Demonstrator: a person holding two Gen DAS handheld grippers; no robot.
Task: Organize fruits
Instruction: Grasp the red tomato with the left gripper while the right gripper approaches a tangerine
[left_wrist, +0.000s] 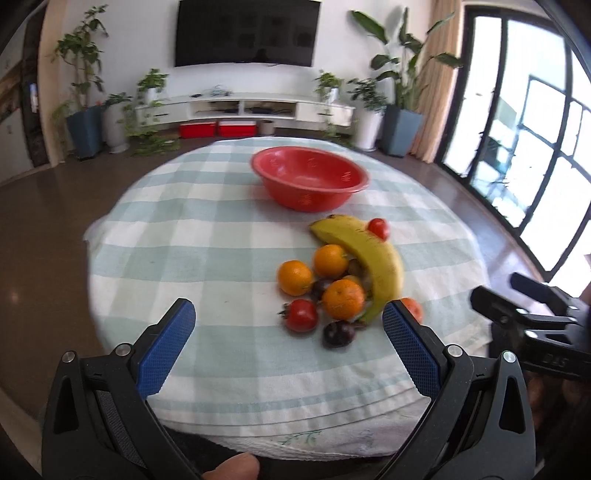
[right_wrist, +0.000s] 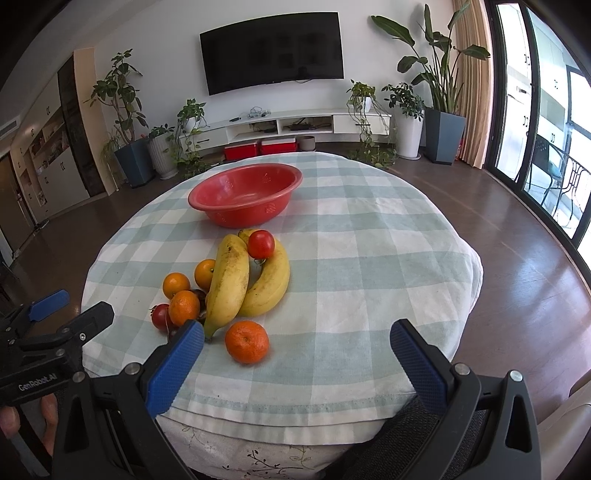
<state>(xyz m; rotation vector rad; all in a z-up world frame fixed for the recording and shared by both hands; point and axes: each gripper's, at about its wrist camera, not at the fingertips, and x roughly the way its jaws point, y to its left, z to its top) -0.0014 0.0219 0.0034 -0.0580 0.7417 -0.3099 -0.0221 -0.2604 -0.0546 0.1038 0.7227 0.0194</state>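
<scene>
A red bowl (left_wrist: 309, 178) (right_wrist: 244, 193) stands empty at the far side of the checked tablecloth. In front of it lies a pile of fruit: two bananas (right_wrist: 229, 280) (left_wrist: 364, 254), several oranges (right_wrist: 246, 341) (left_wrist: 342, 299), red tomatoes (right_wrist: 260, 243) (left_wrist: 301, 315) and a dark plum (left_wrist: 338, 334). My left gripper (left_wrist: 288, 325) is open and empty, just short of the pile, its right finger beside the banana's end. My right gripper (right_wrist: 297, 341) is open and empty near the table's front edge, with the nearest orange between its fingers' line. Each gripper shows at the other view's edge.
The round table's cloth (right_wrist: 369, 258) hangs over the edge close to me. Beyond the table are a TV stand (right_wrist: 306, 123), potted plants (right_wrist: 439, 122) and glass doors (right_wrist: 546, 129) on the right. A chair back (right_wrist: 406, 443) sits under my right gripper.
</scene>
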